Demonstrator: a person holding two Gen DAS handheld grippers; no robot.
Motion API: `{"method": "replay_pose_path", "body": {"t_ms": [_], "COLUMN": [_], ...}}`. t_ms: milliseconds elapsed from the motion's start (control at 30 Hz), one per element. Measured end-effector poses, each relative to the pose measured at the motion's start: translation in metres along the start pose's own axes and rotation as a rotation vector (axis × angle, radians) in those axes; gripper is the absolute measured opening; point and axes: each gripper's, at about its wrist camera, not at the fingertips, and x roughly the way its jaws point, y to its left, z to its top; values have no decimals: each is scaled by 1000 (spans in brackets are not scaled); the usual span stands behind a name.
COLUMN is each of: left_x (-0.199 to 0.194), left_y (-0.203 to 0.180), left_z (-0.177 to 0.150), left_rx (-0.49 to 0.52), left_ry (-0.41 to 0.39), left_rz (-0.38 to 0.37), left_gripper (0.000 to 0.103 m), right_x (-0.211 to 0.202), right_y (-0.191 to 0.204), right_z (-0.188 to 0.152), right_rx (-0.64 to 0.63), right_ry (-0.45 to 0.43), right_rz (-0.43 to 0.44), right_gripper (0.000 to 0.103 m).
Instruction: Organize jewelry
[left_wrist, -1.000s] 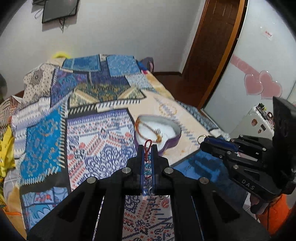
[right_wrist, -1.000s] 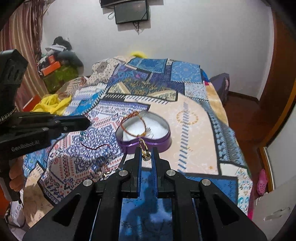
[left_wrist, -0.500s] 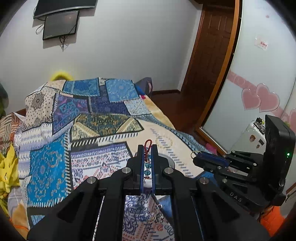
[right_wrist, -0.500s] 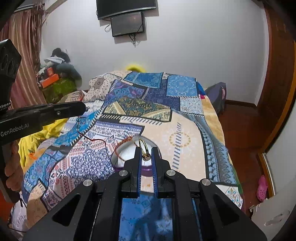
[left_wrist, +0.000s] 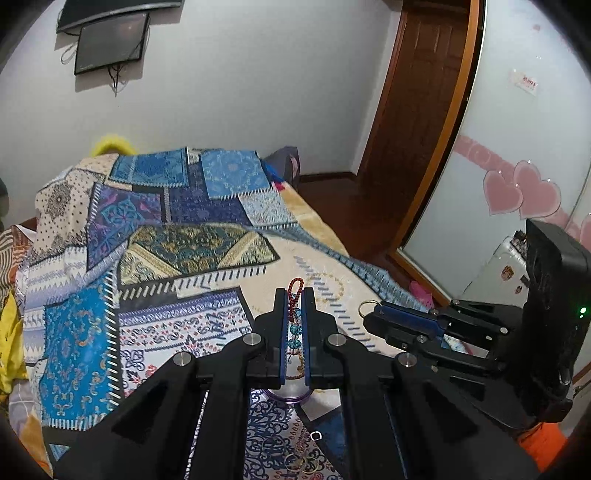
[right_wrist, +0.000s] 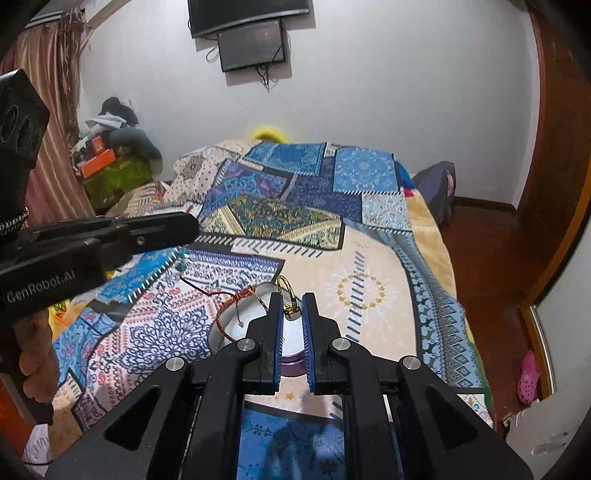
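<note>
Left gripper (left_wrist: 294, 295) was clamped on a beaded bracelet (left_wrist: 294, 325); right gripper (right_wrist: 292, 301) pinched a gold ring (right_wrist: 287, 295). Heart-shaped box (right_wrist: 236, 328) lay just below and ahead of both, nearest the right, its long axis running crosswise.

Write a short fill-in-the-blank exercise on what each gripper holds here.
1. The left gripper is shut on a red and blue ____ strand.
2. The right gripper pinches a small ____-coloured metal ring.
3. The purple-walled jewelry tin rests on a ____ bedspread.

Missing words: beaded; gold; patchwork
</note>
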Motion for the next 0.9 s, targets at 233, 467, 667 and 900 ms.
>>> {"method": "replay_pose_path", "body": {"t_ms": [233, 467, 667, 900], "left_x": [34, 58, 66, 61], "left_y": [1, 8, 12, 13], "left_z": [-16, -29, -35, -33], "left_rx": [11, 0, -5, -12], "left_ry": [88, 156, 189, 184], "left_rz": [2, 2, 4, 9], "left_gripper": [5, 5, 5, 5], "right_x": [25, 29, 30, 32], "right_y": [-4, -6, -2, 0], "right_z": [-7, -9, -10, -9], "right_rx": [-4, -5, -39, -55], "right_ry": [67, 89, 101, 117], "right_rz": [-1, 7, 8, 6], "right_gripper": [9, 9, 9, 9]}}
